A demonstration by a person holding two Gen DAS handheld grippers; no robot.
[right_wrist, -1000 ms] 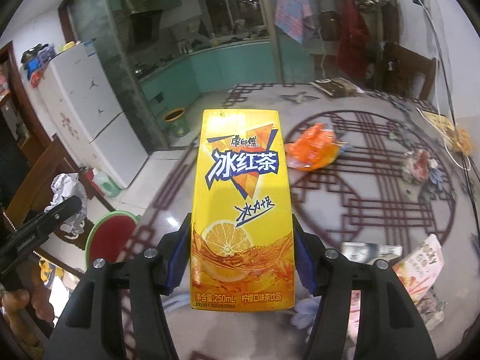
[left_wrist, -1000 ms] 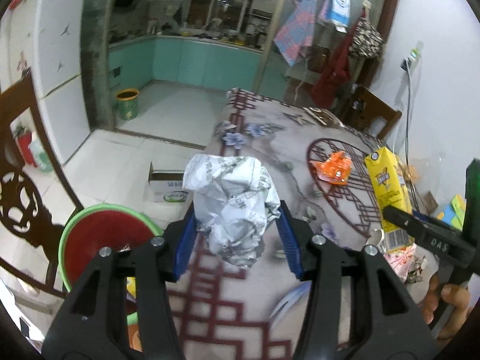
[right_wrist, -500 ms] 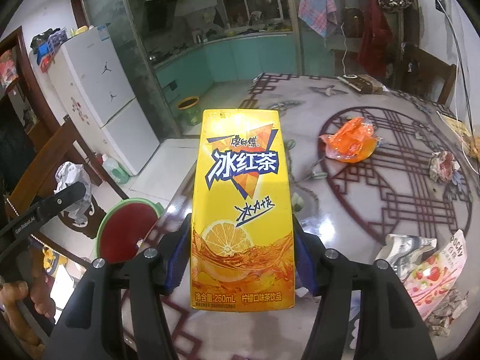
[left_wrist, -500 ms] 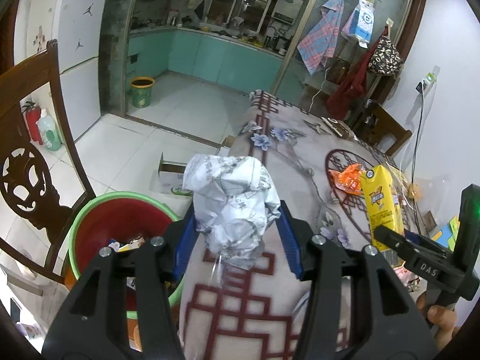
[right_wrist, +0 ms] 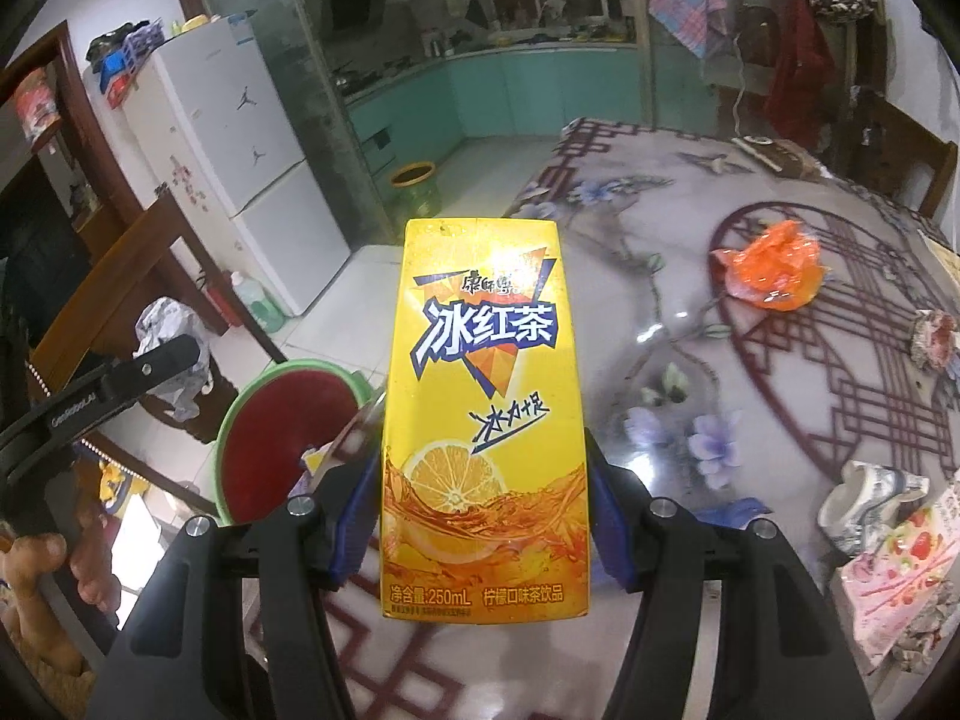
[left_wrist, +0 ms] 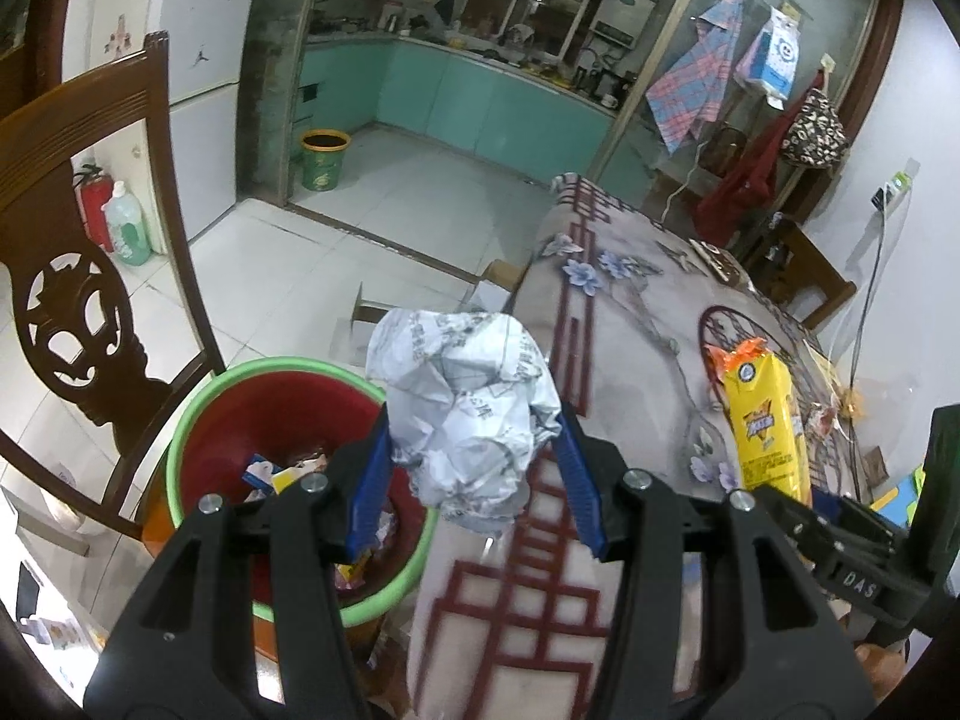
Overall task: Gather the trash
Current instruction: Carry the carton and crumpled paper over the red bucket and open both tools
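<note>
Two pieces are gripped, crumpled paper point(left_wrist: 465, 405) in the left gripper point(left_wrist: 474, 474) and a juice carton point(right_wrist: 483, 420) in the right gripper point(right_wrist: 483, 525), the bin point(left_wrist: 198, 414) at nine o'clock, while wrappers point(right_wrist: 771, 273) remain at two o'clock.

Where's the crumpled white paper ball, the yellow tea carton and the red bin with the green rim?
crumpled white paper ball point(left_wrist: 465, 414), left wrist view, its middle
yellow tea carton point(right_wrist: 483, 420), right wrist view, front face
red bin with green rim point(left_wrist: 198, 402), left wrist view, rim

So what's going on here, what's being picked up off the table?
A person is clearing trash with a handheld gripper in each hand. The left gripper is clamped on a crumpled paper ball, near the red bin with a green rim beside the table. The right gripper grips a yellow iced tea carton. An orange wrapper and other scraps lie on the table.
</note>
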